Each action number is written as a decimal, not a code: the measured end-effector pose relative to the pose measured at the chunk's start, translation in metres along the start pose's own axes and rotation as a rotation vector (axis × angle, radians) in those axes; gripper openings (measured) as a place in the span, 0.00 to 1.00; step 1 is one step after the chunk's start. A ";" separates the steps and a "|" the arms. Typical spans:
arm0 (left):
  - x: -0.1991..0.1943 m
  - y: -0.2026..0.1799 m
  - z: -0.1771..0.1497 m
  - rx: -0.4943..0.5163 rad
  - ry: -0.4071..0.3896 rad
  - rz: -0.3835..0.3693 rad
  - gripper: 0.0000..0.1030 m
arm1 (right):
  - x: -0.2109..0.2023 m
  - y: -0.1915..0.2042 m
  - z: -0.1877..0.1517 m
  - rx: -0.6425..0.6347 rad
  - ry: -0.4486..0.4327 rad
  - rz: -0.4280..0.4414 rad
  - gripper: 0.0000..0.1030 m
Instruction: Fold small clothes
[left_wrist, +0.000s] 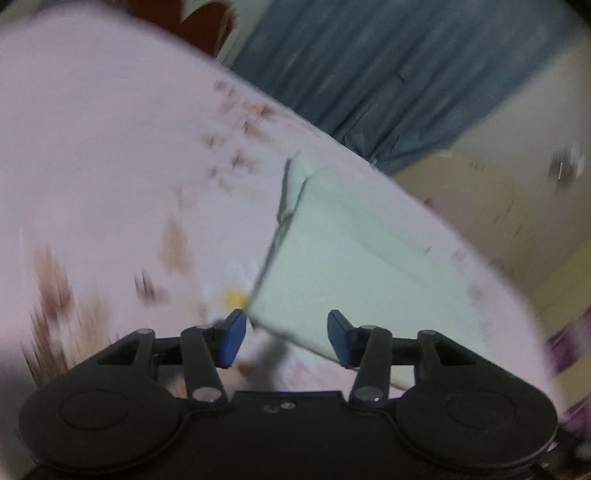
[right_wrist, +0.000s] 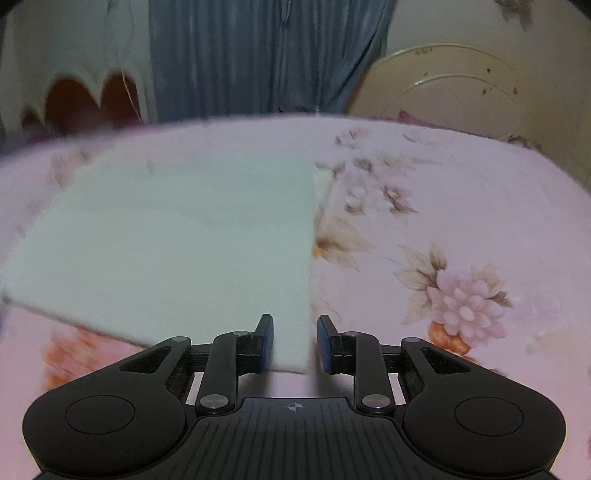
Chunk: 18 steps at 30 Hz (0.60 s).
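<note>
A pale mint-green cloth (left_wrist: 332, 273) lies flat on the pink floral bedsheet (left_wrist: 92, 166). In the left wrist view my left gripper (left_wrist: 287, 338) is open, its blue pads on either side of the cloth's near corner, just above it. In the right wrist view the same cloth (right_wrist: 177, 243) fills the left middle. My right gripper (right_wrist: 294, 343) is open, its pads on either side of the cloth's near right corner, with the cloth's edge between them. The left view is blurred by motion.
The bed's far edge (right_wrist: 258, 120) runs across the view. Behind it hang a blue-grey curtain (right_wrist: 266, 55) and a white scalloped cloth (right_wrist: 74, 44). A cream round panel (right_wrist: 461, 88) stands at the back right.
</note>
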<state>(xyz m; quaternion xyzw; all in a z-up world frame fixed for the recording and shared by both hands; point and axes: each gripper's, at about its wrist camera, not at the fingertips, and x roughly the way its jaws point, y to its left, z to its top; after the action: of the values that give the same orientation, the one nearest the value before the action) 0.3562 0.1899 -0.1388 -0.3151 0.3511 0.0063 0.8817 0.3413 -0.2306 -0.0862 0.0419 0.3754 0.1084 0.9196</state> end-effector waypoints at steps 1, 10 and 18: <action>0.002 0.005 -0.006 -0.045 0.013 -0.023 0.42 | -0.003 0.003 0.000 0.008 -0.013 0.022 0.24; 0.036 0.011 -0.035 -0.243 -0.076 -0.161 0.40 | 0.030 0.064 0.036 -0.069 -0.006 0.154 0.02; 0.074 0.018 -0.019 -0.360 -0.071 -0.202 0.10 | 0.091 0.098 0.076 -0.081 0.015 0.187 0.02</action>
<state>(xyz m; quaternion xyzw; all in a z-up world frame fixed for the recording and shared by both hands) 0.3959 0.1780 -0.2053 -0.5007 0.2794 -0.0083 0.8193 0.4411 -0.1135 -0.0781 0.0386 0.3718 0.2094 0.9036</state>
